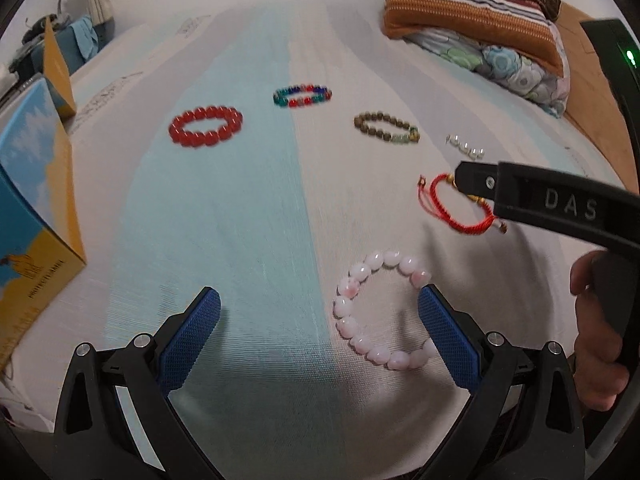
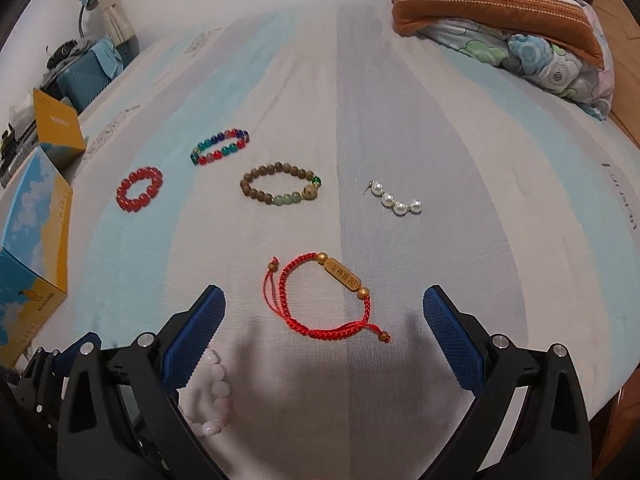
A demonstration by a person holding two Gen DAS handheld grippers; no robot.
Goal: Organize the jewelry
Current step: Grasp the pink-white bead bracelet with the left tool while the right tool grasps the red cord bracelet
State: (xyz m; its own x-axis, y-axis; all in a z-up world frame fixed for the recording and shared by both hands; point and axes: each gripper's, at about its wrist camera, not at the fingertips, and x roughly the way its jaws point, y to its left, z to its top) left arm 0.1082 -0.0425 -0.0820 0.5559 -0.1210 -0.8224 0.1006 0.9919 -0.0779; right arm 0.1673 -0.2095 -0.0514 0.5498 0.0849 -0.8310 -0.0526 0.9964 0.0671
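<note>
Several pieces of jewelry lie on a striped bed sheet (image 1: 248, 208). A pink bead bracelet (image 1: 348, 288) lies by my open left gripper (image 1: 320, 300), its right finger over the ring's right side. My open right gripper (image 2: 324, 300) frames a red cord bracelet (image 2: 320, 300) with a gold bar; that bracelet also shows in the left wrist view (image 1: 436, 196). Farther off lie a red bead bracelet (image 2: 140, 194), a multicolour bracelet (image 2: 220, 148), a brown wooden bracelet (image 2: 276, 186) and a pearl piece (image 2: 396, 202).
A blue and yellow box (image 1: 36, 216) stands open at the left edge of the bed, also seen in the right wrist view (image 2: 36, 240). Folded quilts and a striped pillow (image 2: 500, 12) lie at the far right. A desk lamp (image 2: 86, 4) stands far left.
</note>
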